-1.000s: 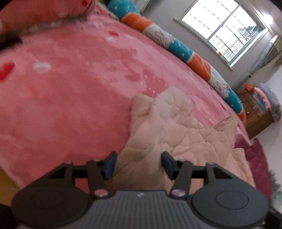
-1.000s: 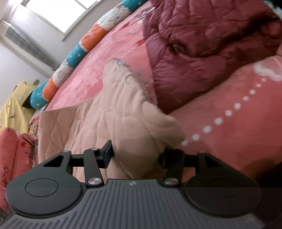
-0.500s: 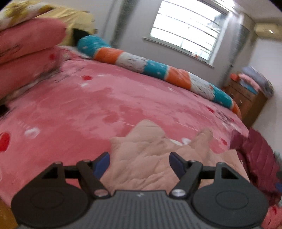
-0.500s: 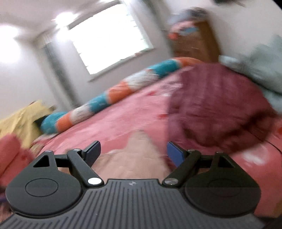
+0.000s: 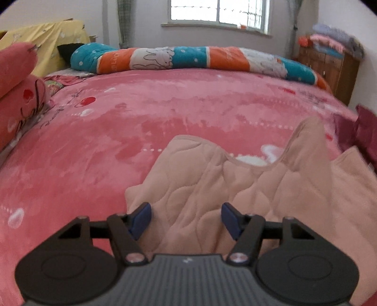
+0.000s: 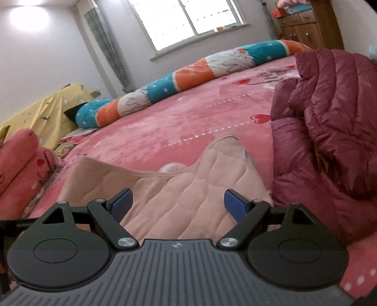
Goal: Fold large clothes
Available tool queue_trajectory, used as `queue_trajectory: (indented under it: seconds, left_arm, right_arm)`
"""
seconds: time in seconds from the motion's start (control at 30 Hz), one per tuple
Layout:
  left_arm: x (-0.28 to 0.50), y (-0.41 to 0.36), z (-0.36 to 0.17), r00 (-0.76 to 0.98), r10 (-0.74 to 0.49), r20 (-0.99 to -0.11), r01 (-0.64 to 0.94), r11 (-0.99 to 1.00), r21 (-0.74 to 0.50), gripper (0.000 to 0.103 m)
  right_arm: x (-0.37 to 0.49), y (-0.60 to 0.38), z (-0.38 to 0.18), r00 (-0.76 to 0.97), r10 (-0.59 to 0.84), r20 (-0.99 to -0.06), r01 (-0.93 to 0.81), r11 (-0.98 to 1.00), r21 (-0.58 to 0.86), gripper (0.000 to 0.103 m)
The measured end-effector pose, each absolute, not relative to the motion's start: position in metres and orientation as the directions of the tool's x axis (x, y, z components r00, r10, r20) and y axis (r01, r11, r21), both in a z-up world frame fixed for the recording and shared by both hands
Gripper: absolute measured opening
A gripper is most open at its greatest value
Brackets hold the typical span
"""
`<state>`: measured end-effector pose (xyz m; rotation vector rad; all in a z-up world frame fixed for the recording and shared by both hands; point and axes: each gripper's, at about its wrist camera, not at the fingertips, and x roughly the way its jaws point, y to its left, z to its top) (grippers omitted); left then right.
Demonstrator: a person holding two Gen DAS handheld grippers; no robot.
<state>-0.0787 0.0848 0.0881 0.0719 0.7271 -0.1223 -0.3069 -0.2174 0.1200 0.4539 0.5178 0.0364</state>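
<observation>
Beige quilted garment: lying rumpled on the near part of the bed, its scooped neckline facing the far side and two corners standing up in soft peaks; in the right wrist view the same garment is spreading out just beside the puffer jacket.
Bed: wearing a plush pink cover printed with red hearts and dotted white lines, and filling most of both views.
Left gripper: hovering low over the garment's near edge, its jaws closing at this moment; the cloth is showing between the blue pads, but they are standing clear of it and pressing on nothing.
Right gripper: hanging over the garment's near edge with its jaws spread wide; the blue pads are gripping nothing, with quilted cloth lying in the gap beyond them.
Puffer jacket: sitting in a dark red heap on the bed's right side (only a sliver is showing at the right edge of the left wrist view).
Bolster: stretching along the bed's far edge in teal, orange and white bands with rabbit drawings.
Pink pillows: stacking up at the left edge.
Yellow cloth: draping something behind the pillows.
Window: glowing bright in the far wall.
Wooden dresser: standing in the far right corner with folded textiles piled on top.
</observation>
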Motion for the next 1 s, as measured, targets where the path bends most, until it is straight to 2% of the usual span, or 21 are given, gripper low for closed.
queue_trajectory:
  seconds: [0.23,0.43,0.5,0.7,0.87,0.93,1.0]
  left_arm:
    - [-0.070,0.067,0.074,0.736,-0.031,-0.676,0.198,0.965,0.170,0.067]
    - [-0.072,0.055,0.069,0.748,0.006,-0.663,0.225,0.938,0.263,0.045]
    - [-0.073,0.055,0.070,0.759,0.021,-0.651,0.216,0.935,0.282,0.032]
    - [-0.072,0.066,0.078,0.782,0.065,-0.619,0.151,0.945,0.291,0.019]
    - [-0.064,0.098,0.080,0.768,0.154,-0.621,0.021,0.964,0.265,0.018]
    - [-0.062,0.114,0.077,0.750,0.146,-0.645,-0.013,0.978,0.207,0.019]
    - [-0.062,0.115,0.073,0.750,0.146,-0.645,-0.014,0.979,0.205,0.020]
  right_arm:
    - [-0.284,-0.221,0.102,0.835,0.157,-0.527,0.116,0.887,0.448,0.103]
    - [-0.286,-0.217,0.098,0.817,0.143,-0.559,0.140,0.891,0.433,0.103]
    - [-0.287,-0.213,0.098,0.815,0.139,-0.563,0.136,0.898,0.419,0.103]
    - [-0.284,-0.216,0.098,0.813,0.141,-0.565,0.119,0.909,0.399,0.103]
    - [-0.284,-0.223,0.097,0.815,0.162,-0.557,0.123,0.890,0.438,0.103]
    - [-0.283,-0.224,0.096,0.814,0.166,-0.556,0.127,0.884,0.450,0.103]
    - [-0.284,-0.222,0.095,0.814,0.166,-0.557,0.128,0.884,0.450,0.103]
